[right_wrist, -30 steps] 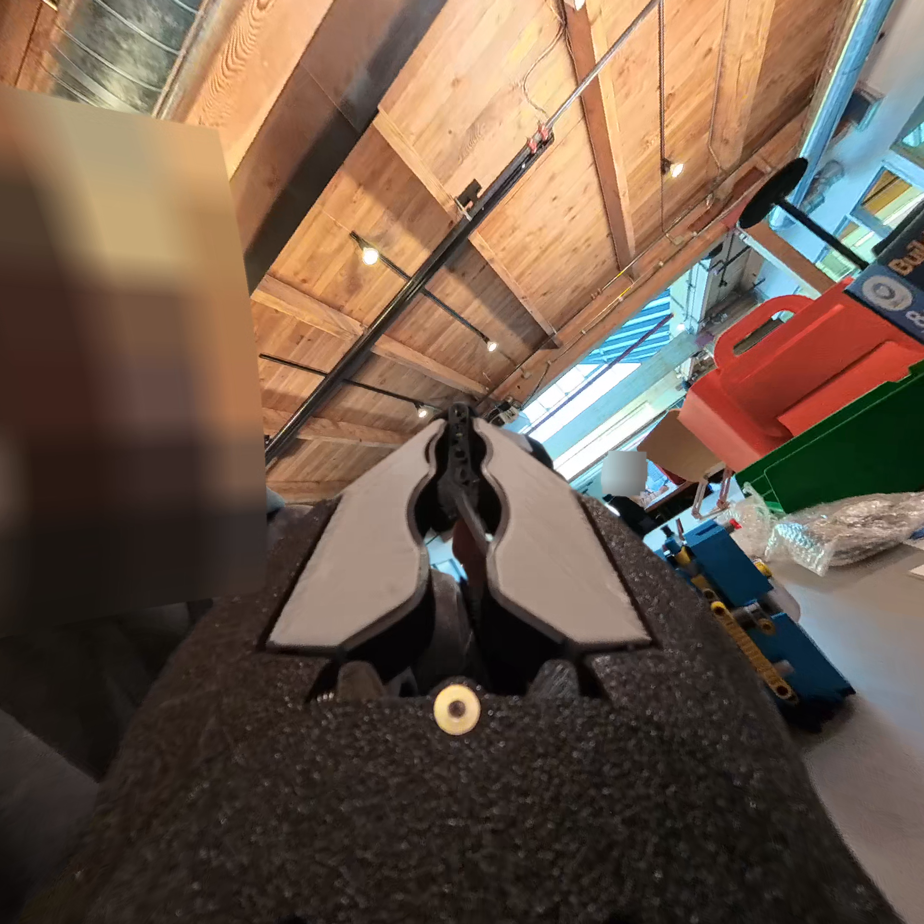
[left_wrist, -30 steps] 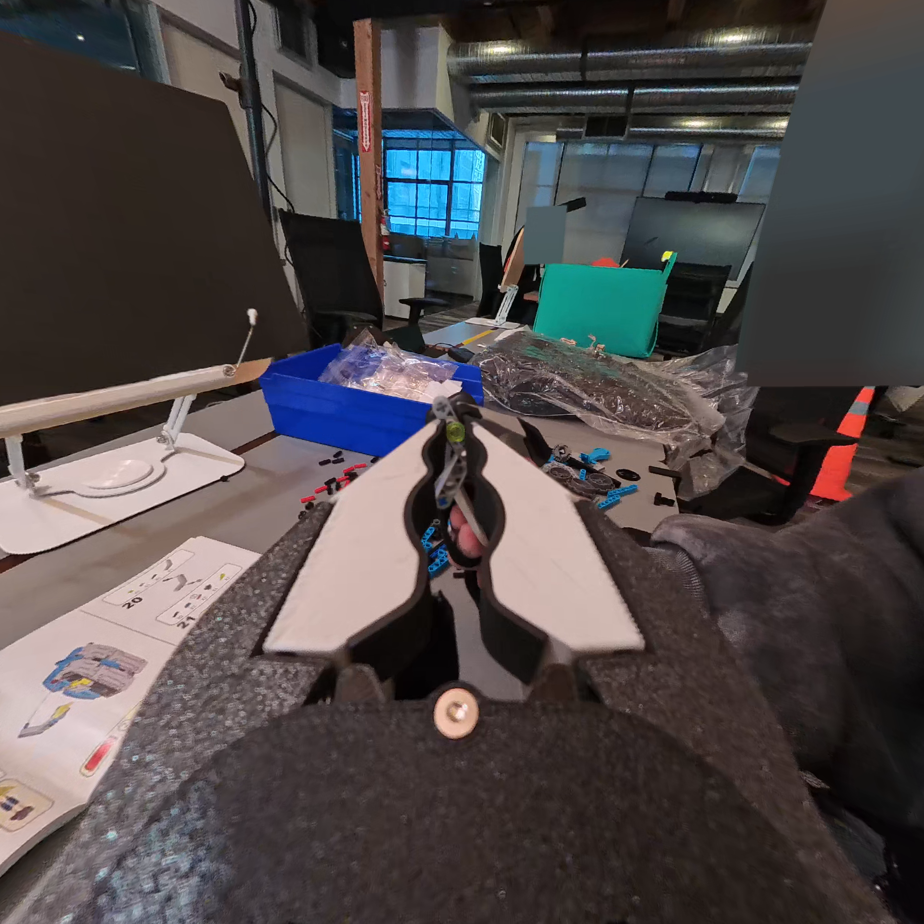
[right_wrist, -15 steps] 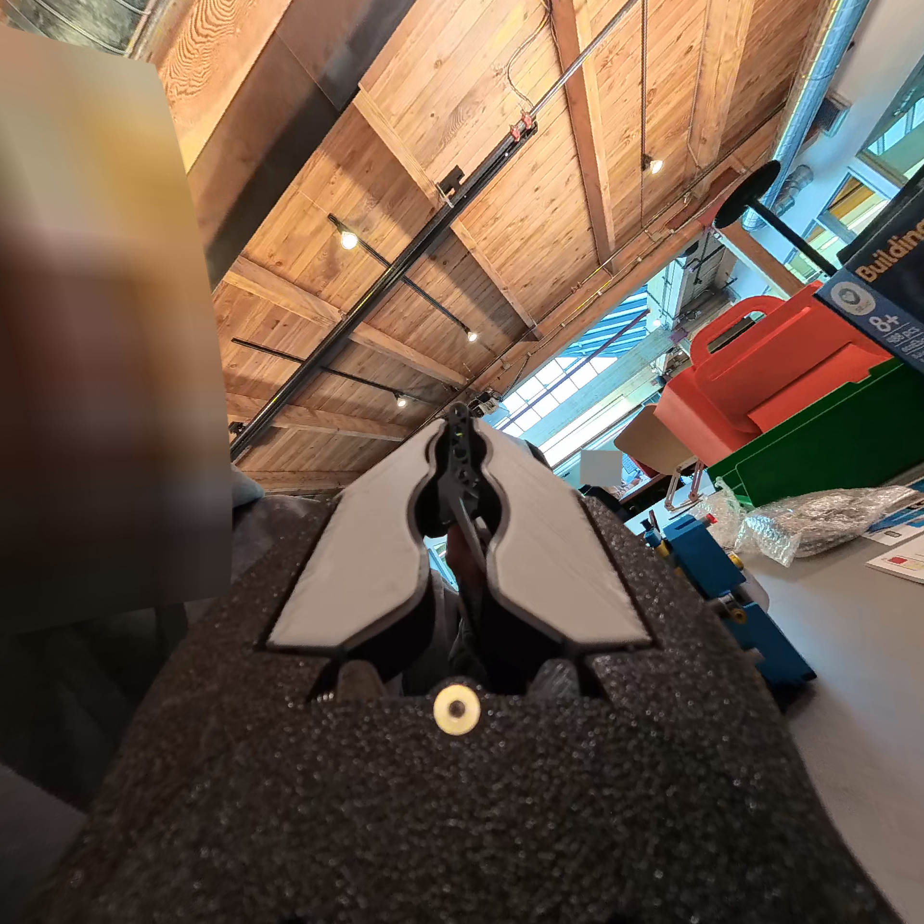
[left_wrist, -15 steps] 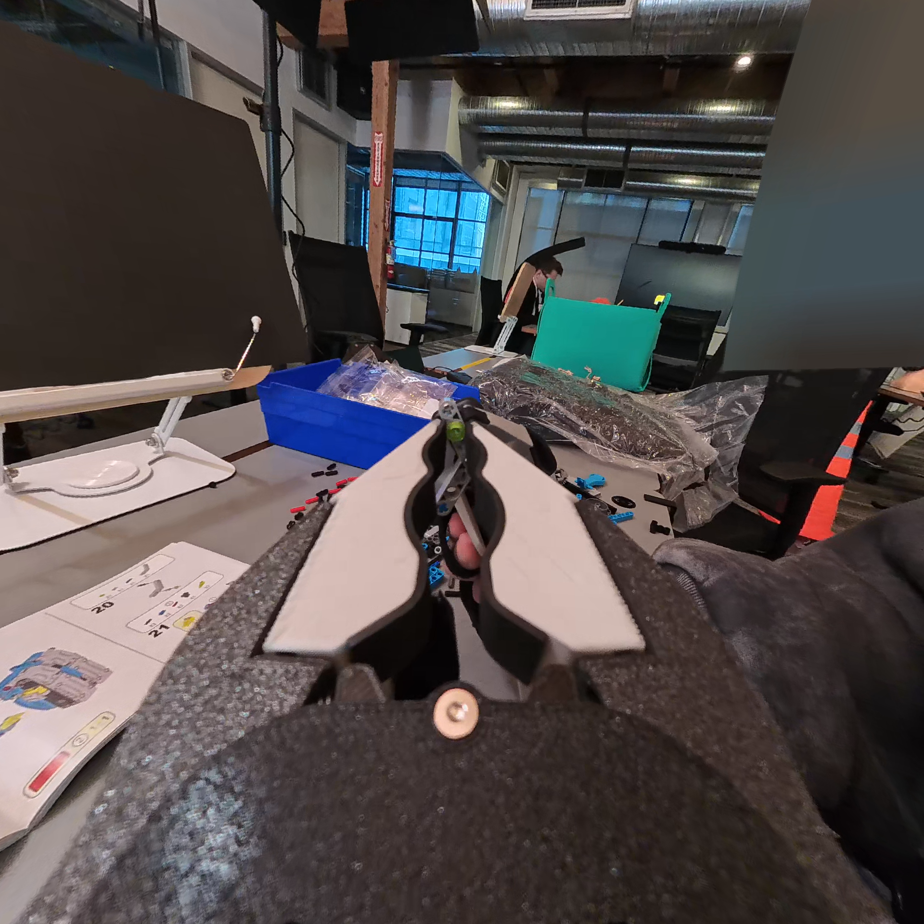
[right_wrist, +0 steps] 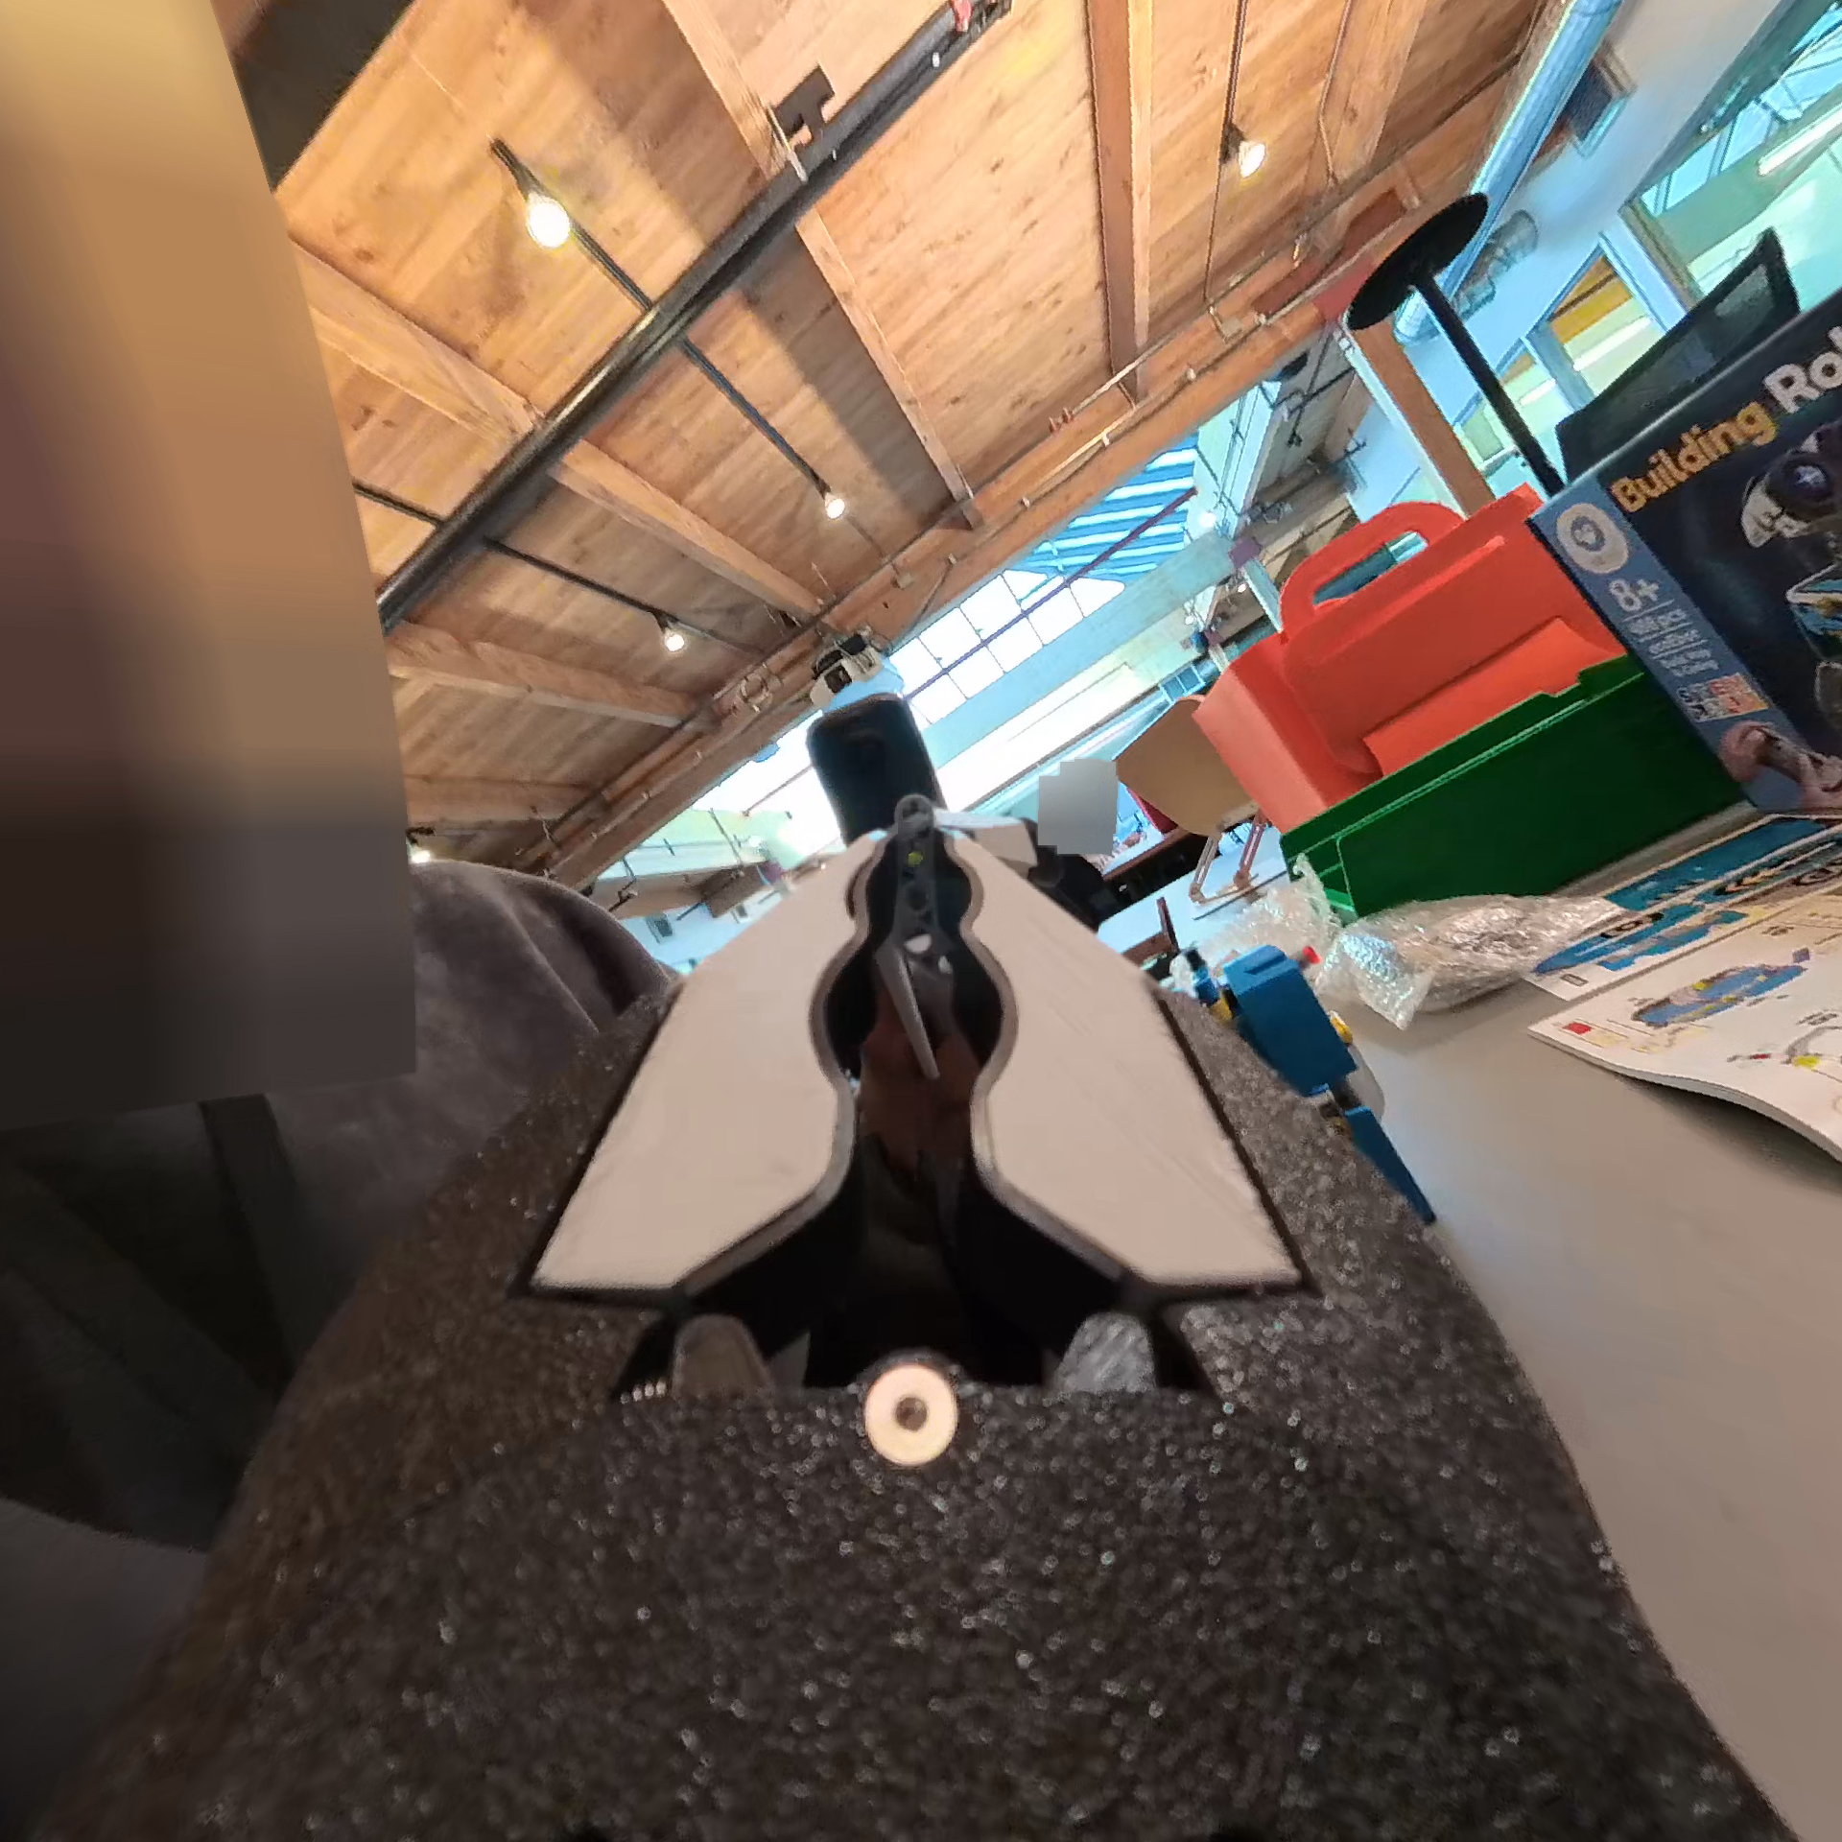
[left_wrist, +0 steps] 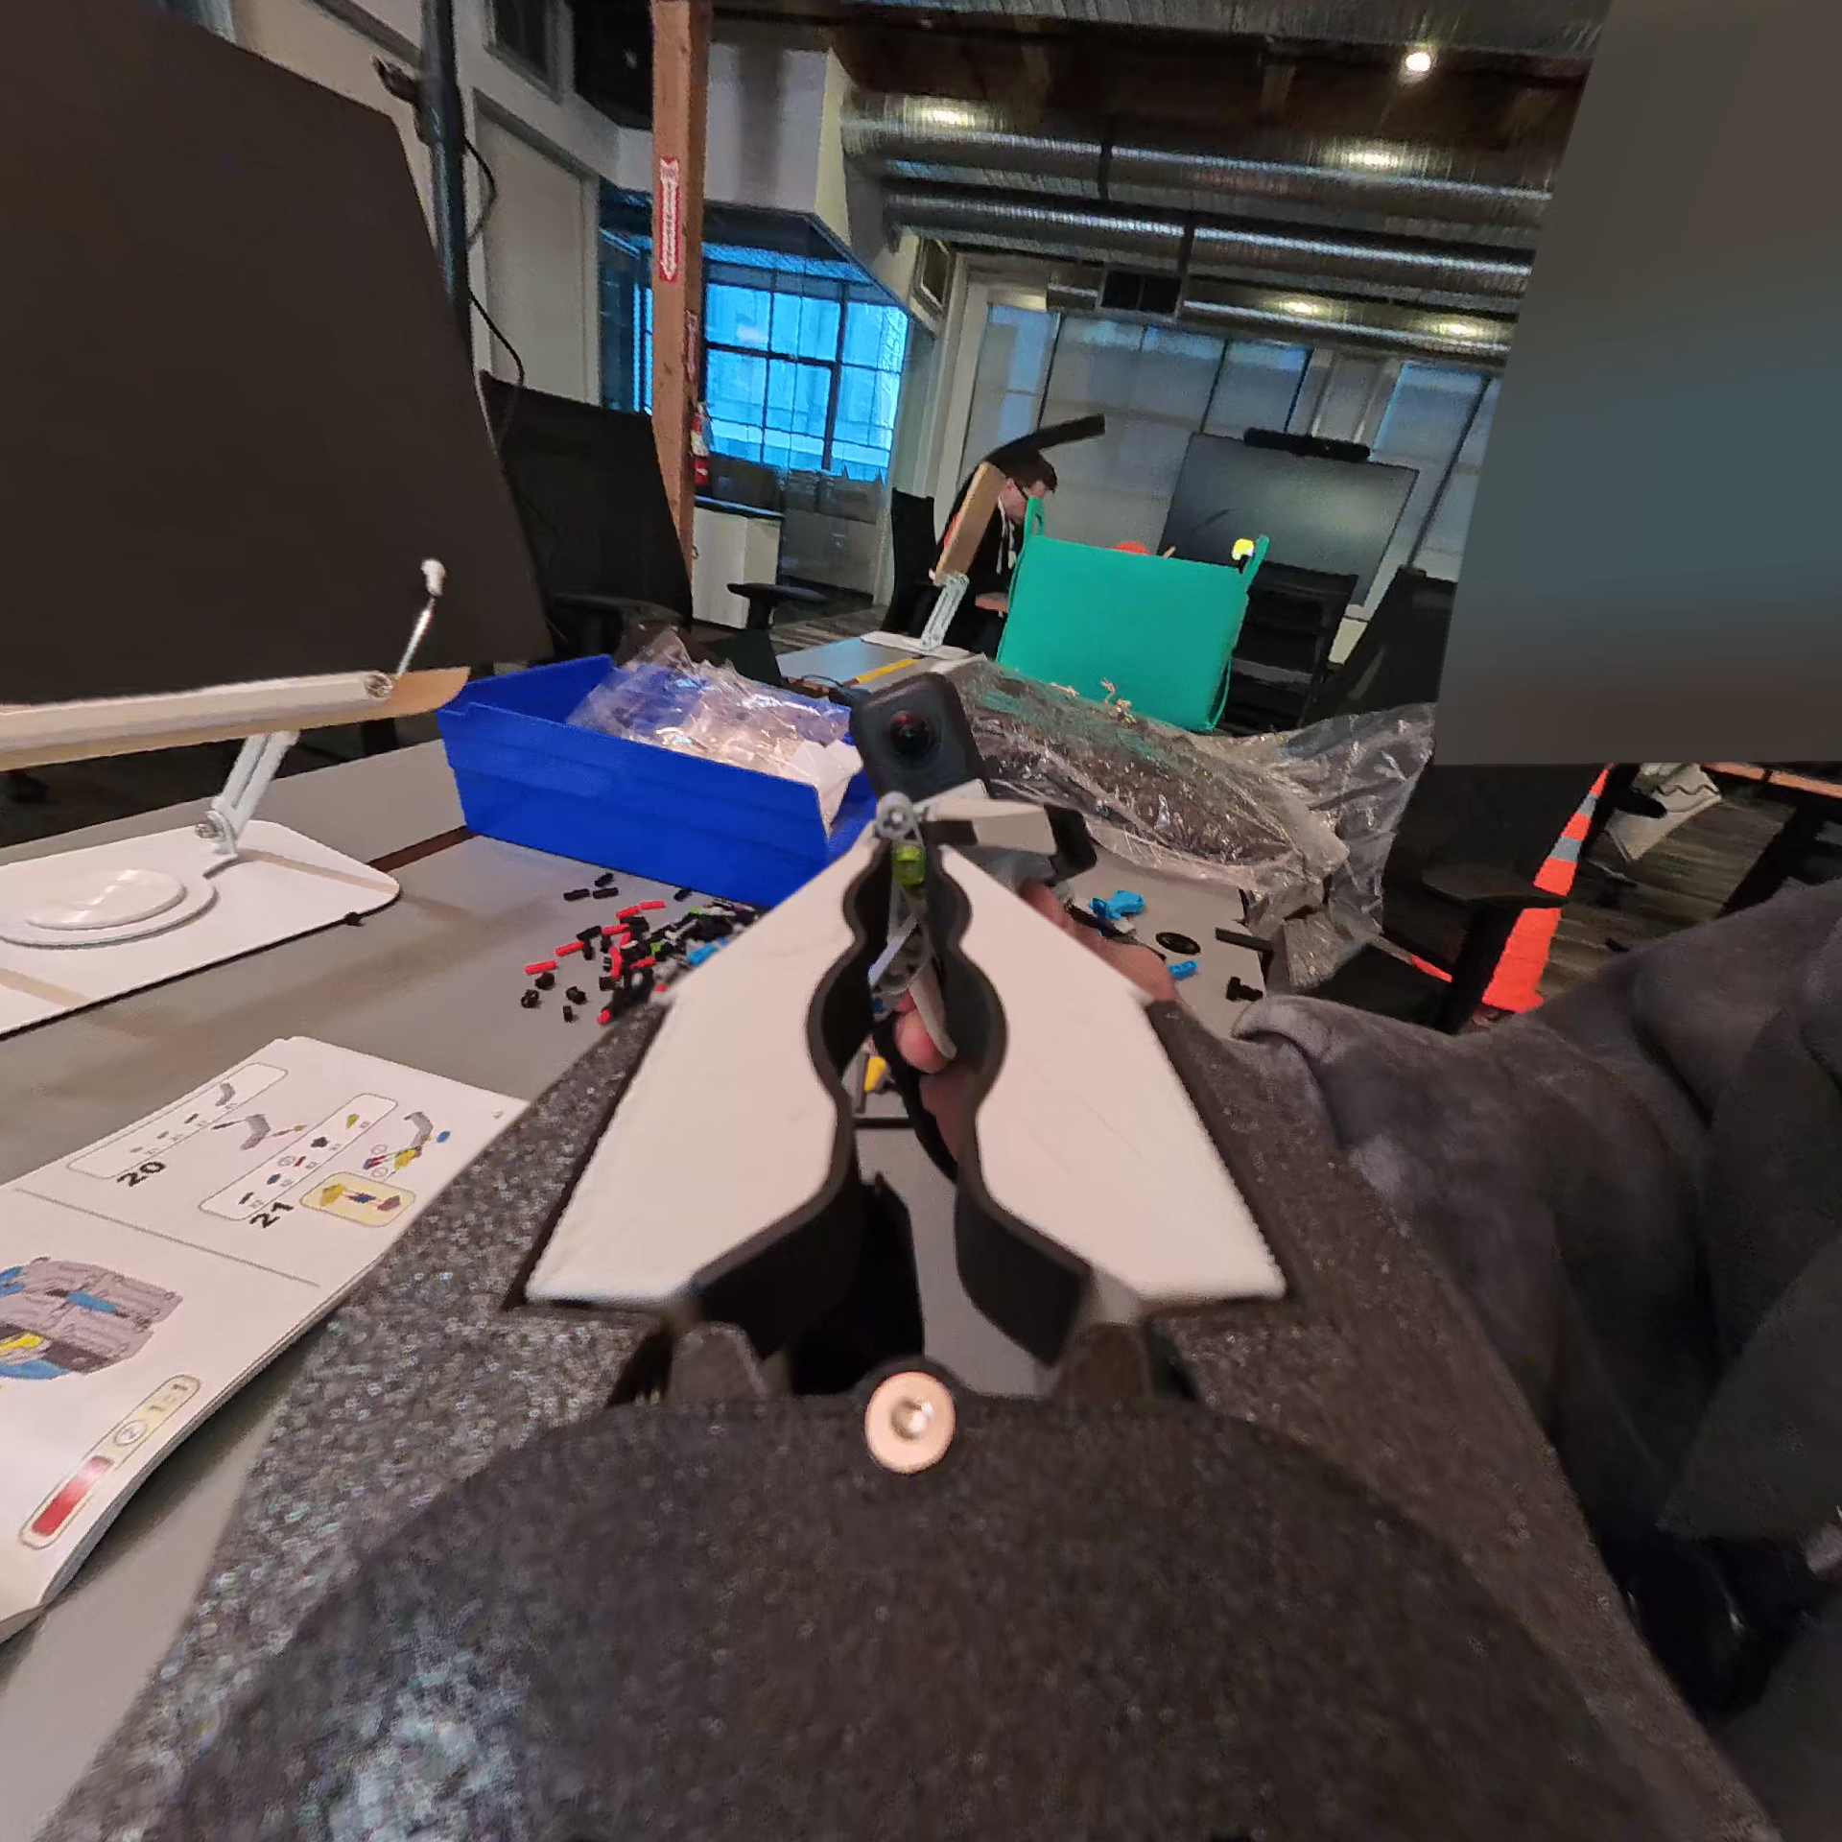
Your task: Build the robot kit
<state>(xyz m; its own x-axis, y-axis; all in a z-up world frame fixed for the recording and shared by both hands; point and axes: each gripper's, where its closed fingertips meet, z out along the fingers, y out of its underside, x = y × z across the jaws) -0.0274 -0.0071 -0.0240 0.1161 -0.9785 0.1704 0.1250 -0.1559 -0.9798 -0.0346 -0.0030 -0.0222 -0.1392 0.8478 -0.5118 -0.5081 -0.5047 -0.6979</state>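
My left gripper (left_wrist: 902, 847) is shut on a thin grey beam with a lime-green pin (left_wrist: 907, 865), held above the grey table (left_wrist: 419, 977). My right gripper (right_wrist: 912, 847) is shut on a black holed beam (right_wrist: 915, 912) with a grey bar hanging below it. The two grippers meet tip to tip. The right gripper (left_wrist: 982, 812) and its camera show just beyond the left tips. The left gripper's camera (right_wrist: 867, 763) shows beyond the right tips. A finger (left_wrist: 927, 1047) shows behind the left jaws.
Loose small red, black and blue pieces (left_wrist: 628, 947) lie before a blue bin (left_wrist: 638, 787). An instruction booklet (left_wrist: 199, 1246), a white lamp base (left_wrist: 150, 897) and plastic bags (left_wrist: 1146, 777) are around. A blue model (right_wrist: 1286, 1017), green bin (right_wrist: 1495, 827) and red case (right_wrist: 1395, 638) stand at the right. Less than 4 cm separates the two grippers' tips. Both grippers' tips are roughly 20 cm from the blue model (right_wrist: 1286, 1017).
The two grippers have come together: each one's camera and tips now show just beyond the other's tips. The right wrist view has tilted down toward the table.
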